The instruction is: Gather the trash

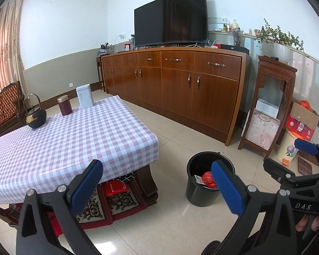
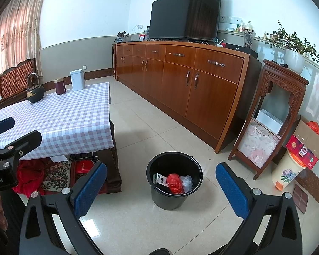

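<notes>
One bucket holding three trash pieces; one teapot, two canisters, one television.

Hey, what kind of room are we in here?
Most likely a home living room: a large black flat-screen television on a long brown wooden sideboard, and a low table with checked cloth.

Both wrist cams – share bucket.

Colours in the room
Black bucket holds a red bag (plus clear plastic); the tablecloth is lilac-and-white check; cabinet reddish-brown.
</notes>
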### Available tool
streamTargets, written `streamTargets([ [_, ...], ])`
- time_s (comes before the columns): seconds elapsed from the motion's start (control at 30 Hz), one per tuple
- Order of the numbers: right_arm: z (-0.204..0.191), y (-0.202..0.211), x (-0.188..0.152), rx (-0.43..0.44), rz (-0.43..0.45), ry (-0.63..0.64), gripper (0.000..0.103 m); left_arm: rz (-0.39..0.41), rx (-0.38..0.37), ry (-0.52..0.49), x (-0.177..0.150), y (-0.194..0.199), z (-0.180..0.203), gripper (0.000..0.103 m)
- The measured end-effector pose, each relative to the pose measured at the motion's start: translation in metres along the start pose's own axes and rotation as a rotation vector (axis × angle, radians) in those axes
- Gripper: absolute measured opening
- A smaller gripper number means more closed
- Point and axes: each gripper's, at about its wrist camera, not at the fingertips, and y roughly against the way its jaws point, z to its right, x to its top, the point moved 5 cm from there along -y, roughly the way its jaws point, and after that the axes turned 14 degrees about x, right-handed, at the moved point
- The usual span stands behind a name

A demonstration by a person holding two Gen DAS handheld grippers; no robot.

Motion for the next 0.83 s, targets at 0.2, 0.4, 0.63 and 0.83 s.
streamTargets([
  [0.2,-0.0001,-0.0001,-0.0008,-0.001,-0.001,-0.001,0.103,-0.001,0.000,0.000,-0.0007,0.0006,0.0003,0.102],
  [0.4,0.0008,0.0009,-0.0006,-0.001,0.003,-0.004,0.103,-0.001,-0.017,0.016,-0.0013,0.0010,-0.0004,0.102],
  [0.63,0.0014,0.0004,-0.0017,-0.002,0.005,-0.005,0.103,0.016,-0.023,0.006,-0.0027,0.0014,0.0004,0.102],
  [0.83,0.0030,0.0012,-0.0024,-0.003,0.009,-0.007,0.103,-0.003,-0.020,0.028,-0.0047,-0.0006,-0.0019,0.102],
])
